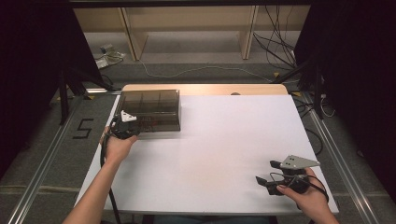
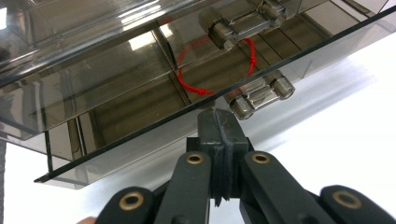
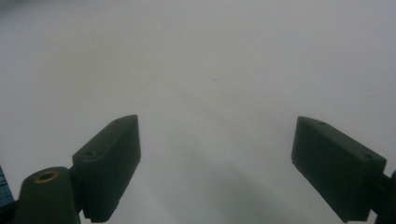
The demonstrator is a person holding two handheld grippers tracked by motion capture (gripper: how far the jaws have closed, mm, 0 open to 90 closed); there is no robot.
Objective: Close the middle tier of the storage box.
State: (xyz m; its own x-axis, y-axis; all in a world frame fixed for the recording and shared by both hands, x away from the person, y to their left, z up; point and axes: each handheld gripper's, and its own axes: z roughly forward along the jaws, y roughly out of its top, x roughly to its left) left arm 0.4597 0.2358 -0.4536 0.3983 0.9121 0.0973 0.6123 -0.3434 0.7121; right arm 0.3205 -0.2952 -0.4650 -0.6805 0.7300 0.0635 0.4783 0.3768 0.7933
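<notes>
- High view: smoky transparent organizer box [image 1: 148, 109] sits at the far left part of the white table [image 1: 224, 154], its long side running left to right. The left gripper [image 1: 125, 125] is at the near front edge of the box, close to its left end, and the left hand [image 1: 116, 144] holds it from behind. The right gripper [image 1: 273, 173] rests low at the near right corner of the table, well apart from the box, so the left hand is clearly the nearer one.
- Left gripper view: the left gripper [image 2: 215, 122] has its jaws pressed together, and the tips sit right at the thin edge of the lid [image 2: 140, 130]; whether they pinch this edge or only push against it I cannot tell. The lid looks a little raised from the base here. The box lies straight ahead of the jaws and above them. Two clear latches [image 2: 261, 95] are just to the right of the tips, and a red string loop [image 2: 217, 65] lies inside one compartment behind the lid. I judge the coming move turns on lifting this front edge upward.
- Right gripper view: the right gripper [image 3: 215, 158] has its jaws spread wide over the bare white table, holding nothing.
</notes>
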